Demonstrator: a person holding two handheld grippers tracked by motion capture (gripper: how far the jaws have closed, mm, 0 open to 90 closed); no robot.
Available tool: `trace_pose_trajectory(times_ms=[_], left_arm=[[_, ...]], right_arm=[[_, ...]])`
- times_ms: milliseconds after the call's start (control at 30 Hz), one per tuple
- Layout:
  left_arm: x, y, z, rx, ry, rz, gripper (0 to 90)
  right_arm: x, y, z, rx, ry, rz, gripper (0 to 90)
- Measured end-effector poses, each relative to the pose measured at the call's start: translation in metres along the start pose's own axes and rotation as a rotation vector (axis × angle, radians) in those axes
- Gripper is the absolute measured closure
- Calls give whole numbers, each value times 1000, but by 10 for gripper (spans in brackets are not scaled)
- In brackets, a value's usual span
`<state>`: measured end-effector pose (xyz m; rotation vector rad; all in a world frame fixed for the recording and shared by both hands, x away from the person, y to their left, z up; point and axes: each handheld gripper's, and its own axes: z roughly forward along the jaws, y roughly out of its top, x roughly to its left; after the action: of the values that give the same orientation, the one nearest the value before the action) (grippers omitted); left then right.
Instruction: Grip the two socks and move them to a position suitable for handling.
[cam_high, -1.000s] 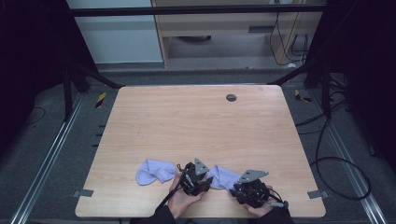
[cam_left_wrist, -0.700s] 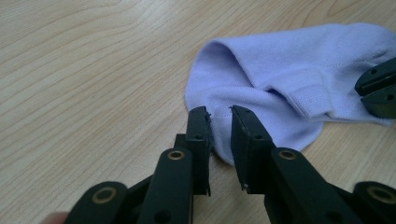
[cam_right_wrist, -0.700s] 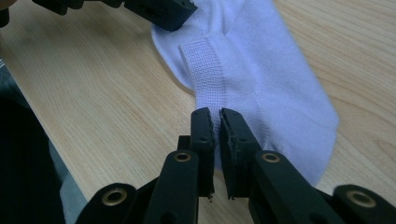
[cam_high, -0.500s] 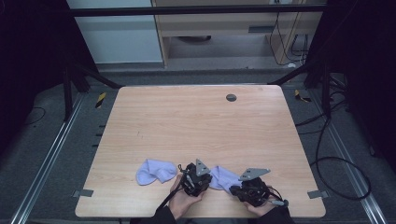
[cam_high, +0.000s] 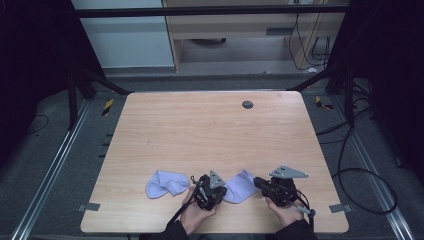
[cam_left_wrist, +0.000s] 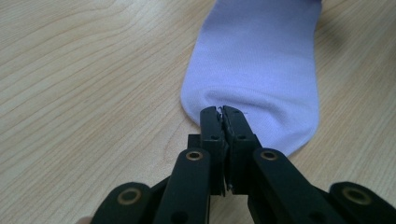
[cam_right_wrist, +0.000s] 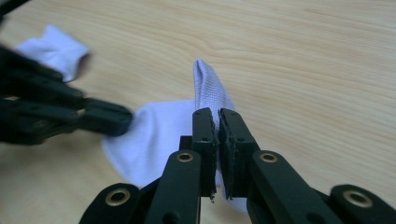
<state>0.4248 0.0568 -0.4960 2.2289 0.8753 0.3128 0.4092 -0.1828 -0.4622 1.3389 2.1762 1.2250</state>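
sock (cam_left_wrist: 261, 60): far end cut off at top edge | left tool (cam_right_wrist: 60, 112): blurred

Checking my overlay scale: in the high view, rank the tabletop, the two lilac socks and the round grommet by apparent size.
1. Wooden tabletop.
2. The two lilac socks: left sock and sock between the hand-held grippers look alike; the latter is partly hidden, so I won't rank them.
3. Dark round grommet.
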Motion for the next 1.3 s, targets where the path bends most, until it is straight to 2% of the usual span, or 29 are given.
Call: trace_pose_trajectory(times_ms=[133,200,400,467,500,567,600,633,667,833,867,933,1100,1133,1200,1267,1300], left_arm=[[1,0,0,1,-3,-4,874],[2,1,0,1,-3,-2,875],[4,2,1,-10,0,-16,876],[5,3,1,-11,3,-14,875],[5,3,2,-14,5,-20,874],[6,3,3,-25,7,-25,868],[6,3,3,-25,7,-25,861],[6,4,4,-33,8,-30,840],[7,4,3,-40,7,-32,819],[11,7,-5,-82,19,-49,705],[14,11,-11,-99,25,-57,682],[18,13,-18,-112,37,-59,643],[34,16,-38,-141,66,-67,559],[34,16,-38,-141,66,-67,543],[45,13,-50,-160,86,-82,519],[54,11,-59,-168,101,-90,500],[54,11,-59,-168,101,-90,488]], right_arm=[[-10,1,5,15,-67,5,855],[-12,1,6,19,-74,21,855],[-26,0,7,35,-151,33,848],[-27,0,8,43,-167,29,847],[-29,-1,10,62,-203,9,838],[-30,-2,11,77,-230,9,822],[-30,-2,11,77,-230,9,822],[-31,-4,12,86,-269,-5,773],[-32,-4,11,85,-276,-7,761],[-33,-4,8,54,-281,-11,717],[-33,-3,6,30,-270,-22,690],[-32,-2,5,16,-259,-34,671],[-30,0,5,5,-232,-45,632],[-30,0,5,5,-232,-45,632],[-29,3,3,-8,-204,-35,619],[-29,5,2,-15,-201,-34,617],[-29,5,2,-15,-201,-34,617]])
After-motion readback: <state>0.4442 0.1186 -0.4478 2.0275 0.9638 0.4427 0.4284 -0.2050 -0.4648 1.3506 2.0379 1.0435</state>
